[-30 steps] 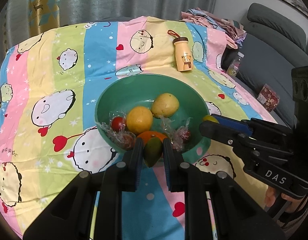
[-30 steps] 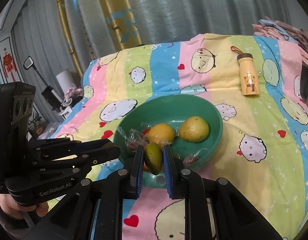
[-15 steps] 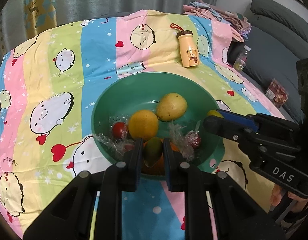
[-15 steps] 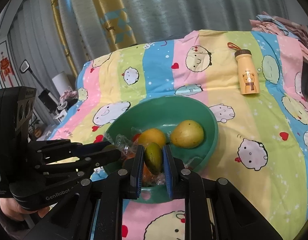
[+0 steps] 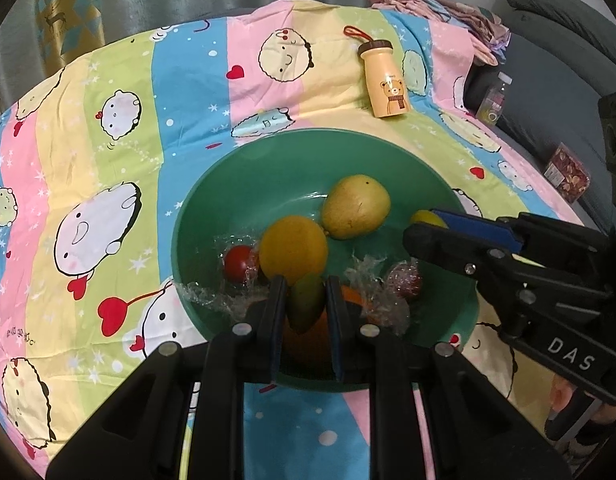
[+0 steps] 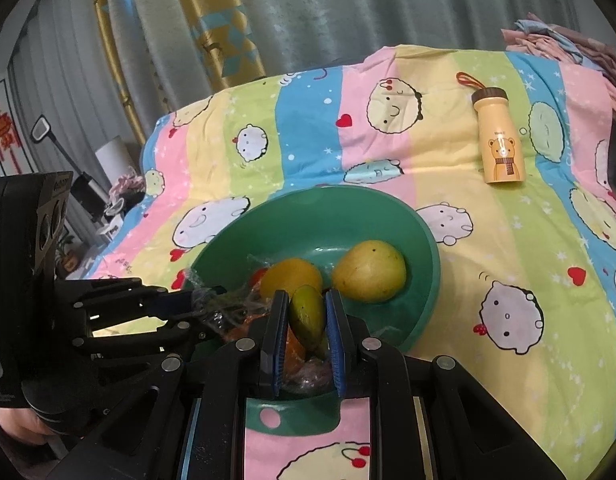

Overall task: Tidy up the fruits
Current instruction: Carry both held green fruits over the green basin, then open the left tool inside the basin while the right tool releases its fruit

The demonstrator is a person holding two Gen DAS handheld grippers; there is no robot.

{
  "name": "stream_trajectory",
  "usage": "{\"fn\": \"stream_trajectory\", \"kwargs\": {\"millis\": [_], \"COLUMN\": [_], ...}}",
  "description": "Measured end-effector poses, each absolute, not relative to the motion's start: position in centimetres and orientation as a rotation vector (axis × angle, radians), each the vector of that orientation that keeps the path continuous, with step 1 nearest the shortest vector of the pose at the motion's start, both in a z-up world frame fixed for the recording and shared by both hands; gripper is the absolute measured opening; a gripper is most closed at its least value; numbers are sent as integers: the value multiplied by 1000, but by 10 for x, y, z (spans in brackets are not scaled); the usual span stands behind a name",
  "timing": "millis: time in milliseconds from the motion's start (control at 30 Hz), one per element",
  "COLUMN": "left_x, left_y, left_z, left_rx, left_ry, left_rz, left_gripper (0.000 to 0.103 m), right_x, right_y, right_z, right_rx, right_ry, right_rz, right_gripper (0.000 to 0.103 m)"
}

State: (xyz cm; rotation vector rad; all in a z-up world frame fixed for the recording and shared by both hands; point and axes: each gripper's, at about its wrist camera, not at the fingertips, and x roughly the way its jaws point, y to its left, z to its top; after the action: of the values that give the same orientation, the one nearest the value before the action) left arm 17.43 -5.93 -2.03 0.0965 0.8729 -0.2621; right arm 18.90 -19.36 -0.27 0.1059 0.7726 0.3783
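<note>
A green bowl (image 5: pixel 244 184) (image 6: pixel 423 240) sits on the cartoon-print cloth. In it lie a yellow mango (image 5: pixel 355 206) (image 6: pixel 369 272), an orange (image 5: pixel 294 250) (image 6: pixel 292 278), a red tomato (image 5: pixel 238 262) and plastic-wrapped red fruits (image 5: pixel 405 280). My left gripper (image 5: pixel 306 300) is shut on a small green mango (image 5: pixel 306 300) over the bowl's near side. My right gripper (image 6: pixel 306 312) is shut on another green mango (image 6: pixel 306 312) over the bowl's near rim. The right gripper also shows in the left wrist view (image 5: pixel 427 228).
A yellow bear-print bottle (image 5: pixel 383 80) (image 6: pixel 499 140) lies on the cloth beyond the bowl. Folded clothes (image 5: pixel 439 4) and a grey sofa (image 5: pixel 555 76) stand at the right. Curtains hang behind the table.
Both grippers moved forward over the bowl, each still holding its green mango. The bowl's fruits appear closer and larger.
</note>
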Motion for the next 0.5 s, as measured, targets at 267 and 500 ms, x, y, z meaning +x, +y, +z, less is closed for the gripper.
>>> {"fn": "stream_trajectory", "kwargs": {"millis": [267, 500], "left_x": [181, 186], "left_y": [-63, -66], "left_z": [-25, -28], "left_rx": [127, 152], "left_ry": [904, 923], "left_rz": [-270, -265], "left_gripper": [19, 20], "right_x": [196, 201], "right_y": [-190, -187], "right_z": [-8, -13], "right_rx": [96, 82], "right_ry": [797, 832], "right_rz": [367, 352], "right_gripper": [21, 21]}}
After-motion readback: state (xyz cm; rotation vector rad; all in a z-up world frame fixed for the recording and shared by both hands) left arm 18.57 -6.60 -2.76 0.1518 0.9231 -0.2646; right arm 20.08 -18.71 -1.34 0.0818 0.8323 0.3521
